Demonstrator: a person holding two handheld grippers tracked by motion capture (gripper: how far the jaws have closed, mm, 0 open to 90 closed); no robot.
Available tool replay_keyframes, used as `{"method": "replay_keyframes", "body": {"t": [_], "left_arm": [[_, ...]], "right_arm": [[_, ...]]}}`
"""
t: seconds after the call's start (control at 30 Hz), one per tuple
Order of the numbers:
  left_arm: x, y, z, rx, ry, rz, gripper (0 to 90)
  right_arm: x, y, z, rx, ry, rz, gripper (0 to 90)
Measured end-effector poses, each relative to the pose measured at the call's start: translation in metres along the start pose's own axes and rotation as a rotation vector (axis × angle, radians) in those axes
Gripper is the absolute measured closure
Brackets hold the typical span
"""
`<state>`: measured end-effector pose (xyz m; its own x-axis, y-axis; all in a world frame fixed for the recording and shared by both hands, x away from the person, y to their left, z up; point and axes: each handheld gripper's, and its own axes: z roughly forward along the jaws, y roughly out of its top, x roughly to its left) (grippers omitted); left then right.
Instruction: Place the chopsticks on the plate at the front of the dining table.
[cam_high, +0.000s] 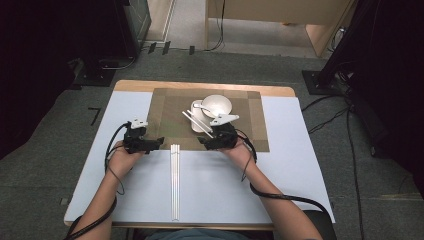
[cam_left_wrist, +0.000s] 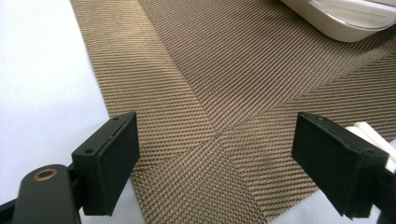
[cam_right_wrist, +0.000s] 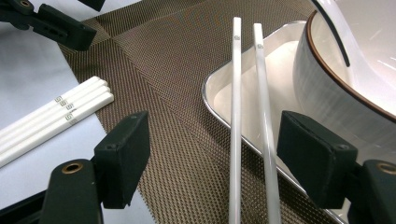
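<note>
our right gripper (cam_right_wrist: 212, 154) sits with its jaws wide apart, straddling a pair of white chopsticks (cam_right_wrist: 247, 121) that leans across the near rim of the oblong white tray (cam_right_wrist: 219, 93). their far ends lie over the tray, beside the bowl (cam_right_wrist: 345, 70), and their near ends run down between the jaws toward us. nothing is gripped yet. we judge the step in hand to be taking this pair. to do it well we should lower a little, keep both sticks centred between the pads, and close slowly so they come together side by side rather than one rolling over the other. gripping away from the tray rim should keep the jaws from catching its edge.

our left gripper (cam_left_wrist: 215, 154) is also wide open and empty, hovering over the near left part of the woven brown mat (cam_left_wrist: 224, 84). a second set of chopsticks (cam_high: 174, 180) lies on the white table (cam_high: 300, 165) between our hands, pointing away from us, its far ends at the mat's near edge.
</note>
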<state>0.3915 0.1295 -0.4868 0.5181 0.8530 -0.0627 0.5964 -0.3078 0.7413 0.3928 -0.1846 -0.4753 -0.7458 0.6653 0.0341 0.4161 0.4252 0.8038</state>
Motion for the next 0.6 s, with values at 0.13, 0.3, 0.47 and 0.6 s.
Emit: {"method": "replay_keyframes", "body": {"t": [0.13, 0.3, 0.47, 0.6], "left_arm": [[-0.001, 0.002, 0.003, 0.006, 0.012, 0.013, 15.0], [-0.004, 0.006, 0.006, 0.009, -0.002, 0.041, 15.0], [-0.005, 0.01, 0.009, 0.005, -0.012, 0.035, 15.0], [-0.005, 0.013, 0.013, 0.006, -0.018, 0.019, 15.0]], "right_arm": [[-0.002, -0.002, -0.002, -0.001, -0.001, 0.025, 25.8], [-0.004, -0.005, -0.004, -0.009, 0.005, 0.084, 25.5], [-0.003, -0.007, -0.004, -0.002, -0.042, 0.096, 22.1], [-0.006, -0.01, -0.005, 0.006, -0.032, 0.136, 18.7]]}}
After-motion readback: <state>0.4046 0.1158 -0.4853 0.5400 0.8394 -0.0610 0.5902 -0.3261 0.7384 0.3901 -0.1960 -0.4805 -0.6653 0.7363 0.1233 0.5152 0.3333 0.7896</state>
